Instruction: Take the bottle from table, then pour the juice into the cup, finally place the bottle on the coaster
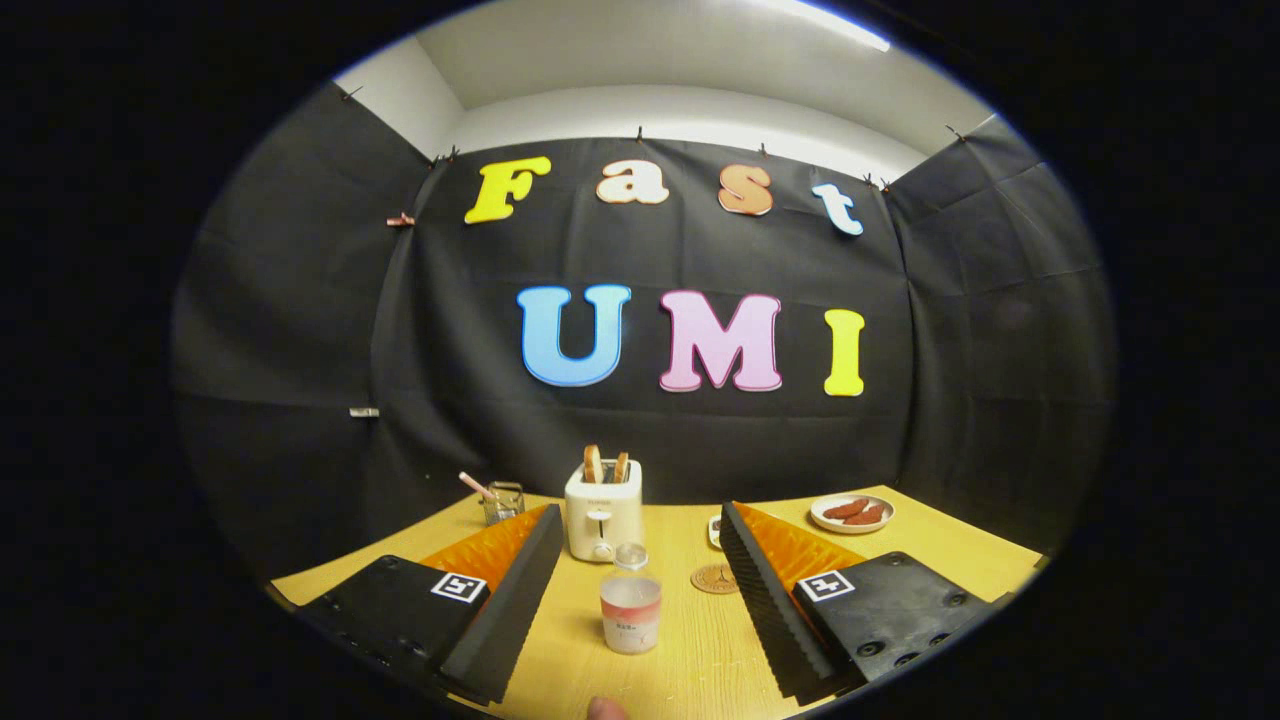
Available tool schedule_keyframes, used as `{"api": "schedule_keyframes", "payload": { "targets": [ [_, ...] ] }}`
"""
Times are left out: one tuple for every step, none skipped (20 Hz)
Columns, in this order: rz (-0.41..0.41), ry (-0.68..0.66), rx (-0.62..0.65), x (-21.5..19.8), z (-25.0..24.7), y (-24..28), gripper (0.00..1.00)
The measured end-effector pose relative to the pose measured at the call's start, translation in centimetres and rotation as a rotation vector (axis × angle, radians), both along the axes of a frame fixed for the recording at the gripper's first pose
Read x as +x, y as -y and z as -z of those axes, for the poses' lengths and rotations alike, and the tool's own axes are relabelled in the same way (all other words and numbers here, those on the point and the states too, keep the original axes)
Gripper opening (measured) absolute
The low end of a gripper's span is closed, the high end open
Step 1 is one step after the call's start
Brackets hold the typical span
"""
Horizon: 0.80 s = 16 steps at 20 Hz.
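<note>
A small clear bottle (630, 612) with pinkish juice and a clear cap stands upright on the wooden table (690, 670). It is midway between my two fingers and touches neither. My gripper (638, 520) is open wide, with black ribbed pads (515, 600) and orange sides. A round brown coaster (714, 578) lies flat just right of the bottle, close to the right finger. The glass cup (503, 502), with a pink straw in it, stands beyond the left fingertip near the table's back edge.
A white toaster (603, 512) holding two bread slices stands straight ahead behind the bottle. A plate of sausages (852, 513) sits at the back right. A small white item (714, 531) peeks out beside the right fingertip. A person's fingertip (605, 709) shows nearest me.
</note>
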<state>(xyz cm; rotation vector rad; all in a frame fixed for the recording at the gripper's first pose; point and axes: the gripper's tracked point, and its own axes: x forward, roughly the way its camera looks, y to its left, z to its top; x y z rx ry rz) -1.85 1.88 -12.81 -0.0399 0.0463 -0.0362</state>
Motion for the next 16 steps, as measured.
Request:
{"api": "schedule_keyframes", "payload": {
  "targets": [
    [0.002,-0.016,0.002,0.4,1.5,-0.2,0.97],
    [0.000,-0.033,0.011,0.9,2.9,-0.4,0.97],
    [0.005,-0.048,0.020,1.2,4.3,-0.5,0.97],
    [0.004,-0.063,0.031,1.7,5.6,-0.5,0.96],
    [0.007,-0.076,0.037,2.1,6.8,-0.6,0.96],
    [0.009,-0.084,0.041,2.6,7.8,-0.5,0.97],
    [0.010,-0.093,0.044,3.1,8.9,-0.6,0.97],
    [0.013,-0.100,0.041,3.6,10.0,-0.4,0.97],
    [0.017,-0.104,0.036,4.0,10.8,-0.2,0.97],
    [0.020,-0.109,0.031,4.5,11.8,-0.1,0.96],
    [0.018,-0.116,0.032,4.9,12.7,-0.1,0.96],
    [0.015,-0.122,0.034,5.3,13.5,-0.2,0.97],
    [0.012,-0.127,0.033,5.8,14.3,-0.2,0.96],
    [0.012,-0.128,0.030,6.3,14.8,-0.1,0.96],
    [0.011,-0.132,0.029,6.8,15.5,0.0,0.96],
    [0.009,-0.136,0.029,7.2,15.9,0.0,0.96]
  ]
}}
